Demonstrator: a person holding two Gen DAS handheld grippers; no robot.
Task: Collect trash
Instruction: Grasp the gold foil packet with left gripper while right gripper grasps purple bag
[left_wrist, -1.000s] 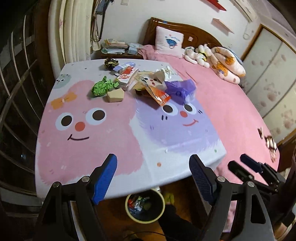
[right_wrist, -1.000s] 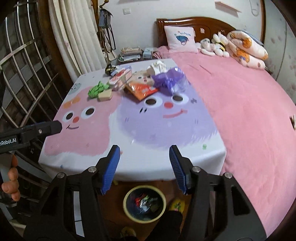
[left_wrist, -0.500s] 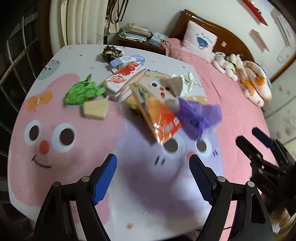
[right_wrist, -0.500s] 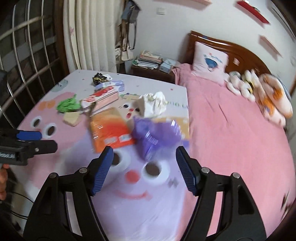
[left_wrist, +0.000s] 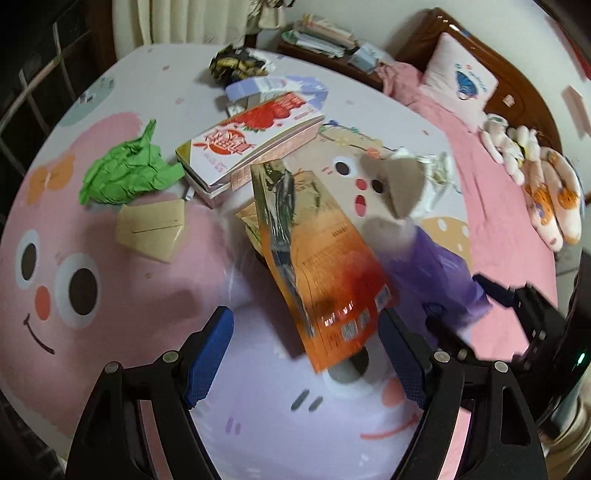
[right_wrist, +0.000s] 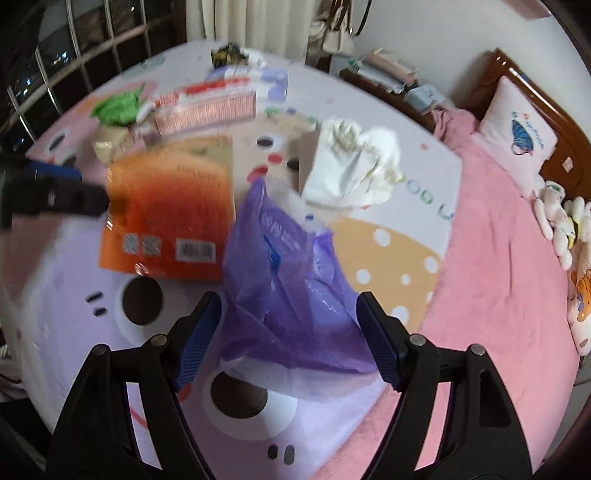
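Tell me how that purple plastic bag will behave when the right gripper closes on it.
The purple plastic bag looks thin, crumpled and translucent, so it will probably collapse and bunch between the open right gripper fingers rather than hold shape. It seems very light and likely slippery; a pinch on one fold may leave the rest trailing.

Motion blur smears the orange snack bag (right_wrist: 168, 218) in the right wrist view, so its print and barcodes cannot be read. The purple plastic bag (right_wrist: 291, 295) covers part of the cartoon sheet (right_wrist: 388, 258) beneath it, and in the left wrist view it is a soft blur (left_wrist: 436, 273). The right hand-held gripper (left_wrist: 517, 306) there is cut off by the frame's edge (its jaws unreadable). The crumpled white paper (left_wrist: 402, 181) is blurred too.
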